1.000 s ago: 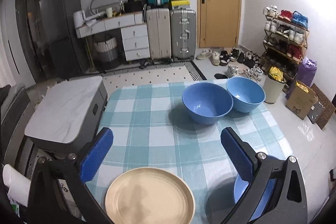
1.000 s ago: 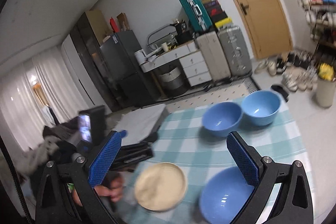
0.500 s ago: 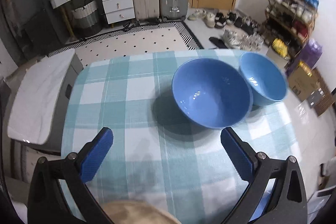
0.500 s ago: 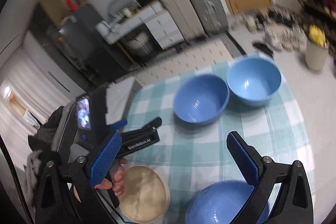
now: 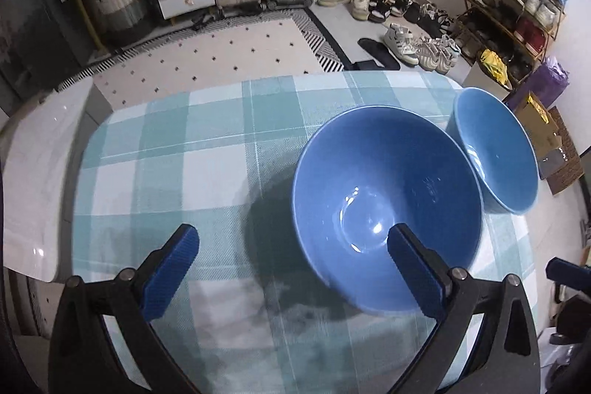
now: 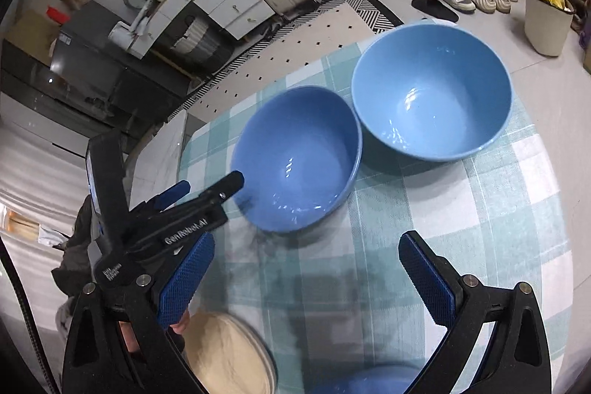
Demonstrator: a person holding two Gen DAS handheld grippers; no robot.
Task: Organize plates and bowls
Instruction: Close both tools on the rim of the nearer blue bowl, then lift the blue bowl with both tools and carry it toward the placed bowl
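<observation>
The left gripper [image 5: 291, 257] stands spread wide, its blue ribbed pads empty; the right-hand pad [image 5: 413, 268] overlaps the near rim of the darker blue glazed bowl [image 5: 384, 198], though contact cannot be confirmed. In the right wrist view the left gripper [image 6: 207, 192] reaches toward that bowl's left wall. The right gripper [image 6: 303, 279] is likewise spread and holds nothing, hanging over bare checked tablecloth [image 6: 461, 220].

The darker bowl [image 6: 299, 157] sits mid-table, its rim touching or just beside the lighter blue glazed bowl [image 6: 432, 91] toward the far right edge. A beige round plate [image 6: 229, 353] and the rim of a third blue bowl [image 6: 369, 384] lie at the near edge.

Judgement: the bowls appear ceramic, rigid, fairly heavy, glossy and therefore slippery, and liable to chip if knocked together. The best hold is across the rim wall, one pad inside and one outside, seated deep enough that the bowl cannot swing.
</observation>
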